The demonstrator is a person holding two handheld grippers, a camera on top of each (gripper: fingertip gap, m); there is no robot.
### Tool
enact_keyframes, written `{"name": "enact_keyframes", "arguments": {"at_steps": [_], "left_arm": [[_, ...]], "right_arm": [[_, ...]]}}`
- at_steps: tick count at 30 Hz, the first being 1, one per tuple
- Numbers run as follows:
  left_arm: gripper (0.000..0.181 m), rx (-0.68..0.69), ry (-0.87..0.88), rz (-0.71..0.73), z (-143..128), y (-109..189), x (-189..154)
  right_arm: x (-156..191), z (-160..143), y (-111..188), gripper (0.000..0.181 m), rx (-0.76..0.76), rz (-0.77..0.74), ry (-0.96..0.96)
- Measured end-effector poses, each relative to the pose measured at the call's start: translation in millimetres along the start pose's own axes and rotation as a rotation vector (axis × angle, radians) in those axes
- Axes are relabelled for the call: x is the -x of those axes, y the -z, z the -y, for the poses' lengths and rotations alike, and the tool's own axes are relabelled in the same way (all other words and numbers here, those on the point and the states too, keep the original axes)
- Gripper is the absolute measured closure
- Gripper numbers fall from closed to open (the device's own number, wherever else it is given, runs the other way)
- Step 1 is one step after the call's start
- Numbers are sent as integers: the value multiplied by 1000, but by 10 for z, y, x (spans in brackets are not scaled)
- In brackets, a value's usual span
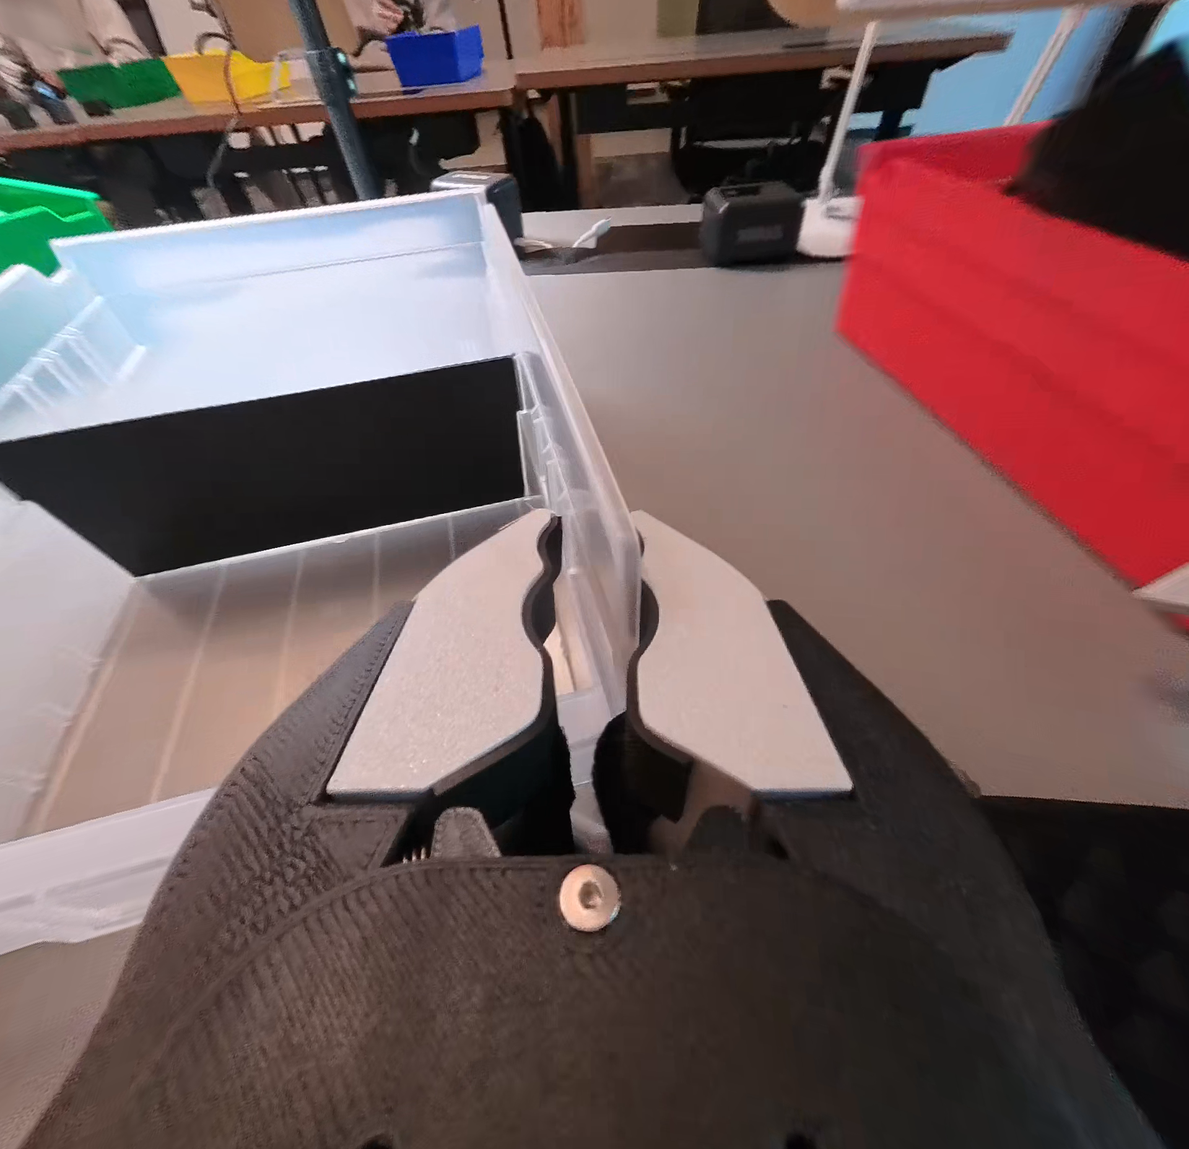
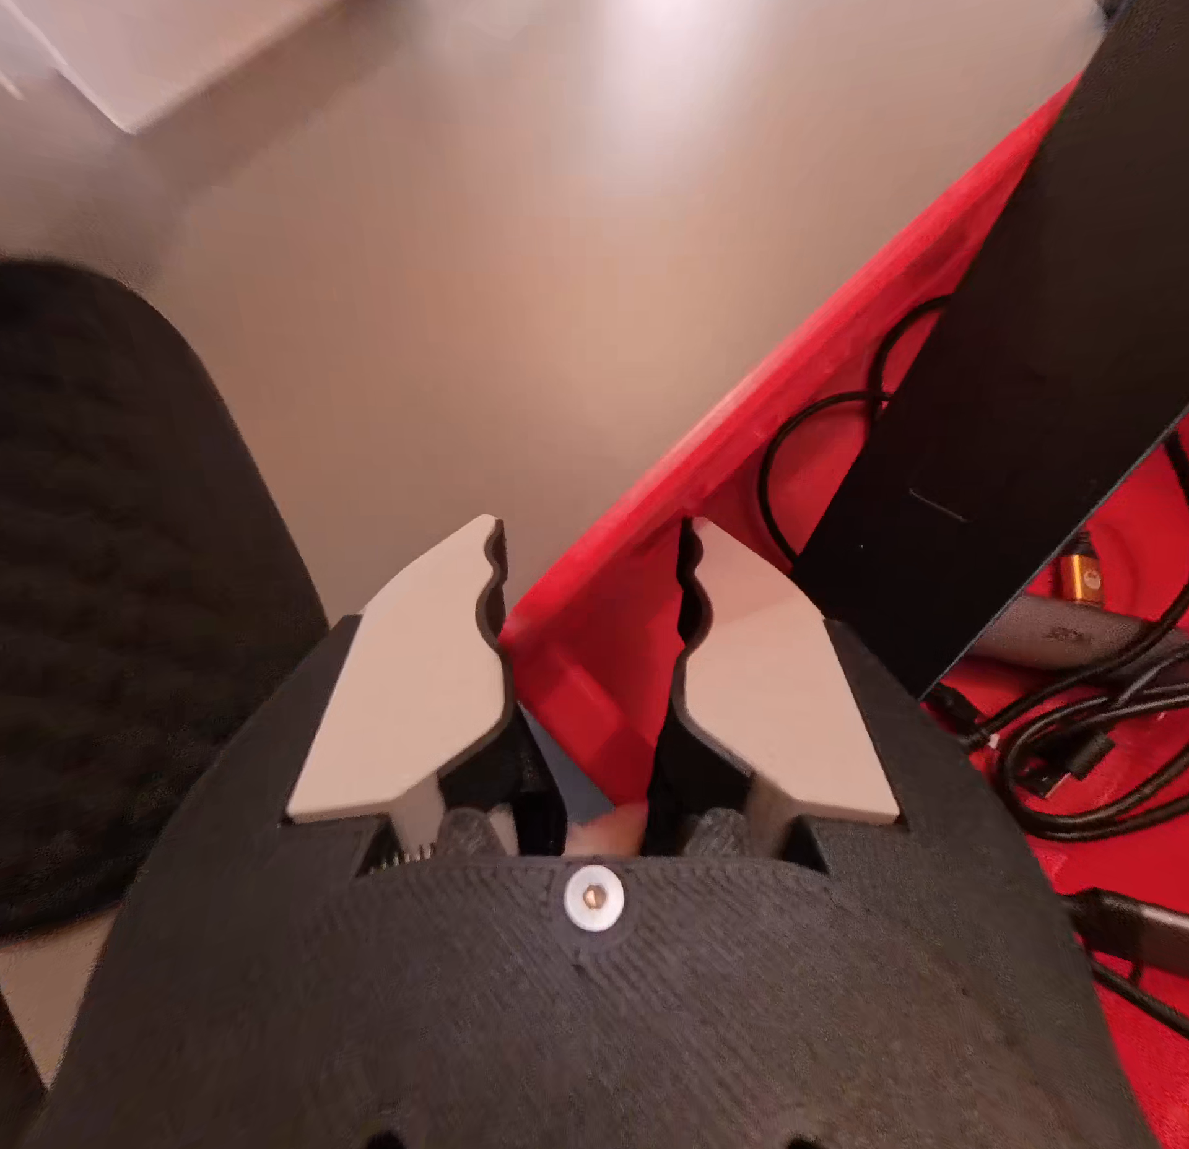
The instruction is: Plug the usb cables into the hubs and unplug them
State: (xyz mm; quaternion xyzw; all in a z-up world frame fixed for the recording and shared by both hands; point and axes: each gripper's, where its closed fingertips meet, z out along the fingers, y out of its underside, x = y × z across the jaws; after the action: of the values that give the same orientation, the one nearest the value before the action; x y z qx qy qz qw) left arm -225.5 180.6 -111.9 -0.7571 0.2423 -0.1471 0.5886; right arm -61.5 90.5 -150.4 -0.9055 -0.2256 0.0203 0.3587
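Observation:
My left gripper is shut on the right wall of a clear plastic bin, which has a black divider across it. My right gripper straddles the rim of a red bin, and the rim fills the gap between its jaws. Inside the red bin lie black USB cables, a grey hub, an orange plug and a black panel leaning across it. The red bin also shows blurred and tilted at the right of the left wrist view.
The grey table lies between the two bins. A green bin sits at the far left. A black box and a white lamp base stand at the table's back edge. Far tables hold coloured bins. My right fingertips sit around 20 centimeters from my left ones.

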Motion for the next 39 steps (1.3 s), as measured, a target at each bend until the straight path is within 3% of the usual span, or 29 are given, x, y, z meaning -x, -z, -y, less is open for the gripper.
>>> {"name": "enact_keyframes", "arguments": {"at_steps": [6, 10, 12, 14, 16, 18, 20, 25, 28, 31, 32, 35, 39], "left_arm": [[156, -12, 81, -93, 29, 6, -63], [153, -208, 139, -215, 405, 251, -48], [149, -299, 38, -253, 600, 447, -4], [122, -304, -160, -231, 641, 584, 110], [95, -200, -416, -162, 483, 639, 314], [86, -28, -631, -156, 189, 656, 519], [89, 142, -716, -230, -107, 658, 659], [103, 384, -910, -337, -411, 503, 849], [103, 620, -1039, -402, -696, 413, 972], [145, 734, -1033, -542, -823, 421, 931], [149, 747, -1036, -545, -829, 410, 926], [150, 678, -1136, -442, -785, 340, 906], [150, 584, -1256, -118, -688, 309, 949]], "right_arm": [[499, 572, -361, 129, -105, 151, 129], [703, 971, -103, 125, -458, 280, 116], [619, 1076, 66, 122, -599, 268, 80], [585, 1122, 229, 120, -729, 272, 56], [567, 1131, 365, 119, -827, 266, 25], [604, 1140, 484, 119, -885, 279, 9], [691, 1161, 553, 120, -921, 310, 28], [851, 1118, 466, 111, -882, 297, 149], [870, 1106, 455, 111, -876, 284, 180], [868, 1111, 483, 111, -887, 295, 168], [866, 1113, 491, 111, -889, 298, 165], [845, 1116, 509, 112, -893, 282, 173], [811, 1136, 561, 114, -922, 246, 187]]}}
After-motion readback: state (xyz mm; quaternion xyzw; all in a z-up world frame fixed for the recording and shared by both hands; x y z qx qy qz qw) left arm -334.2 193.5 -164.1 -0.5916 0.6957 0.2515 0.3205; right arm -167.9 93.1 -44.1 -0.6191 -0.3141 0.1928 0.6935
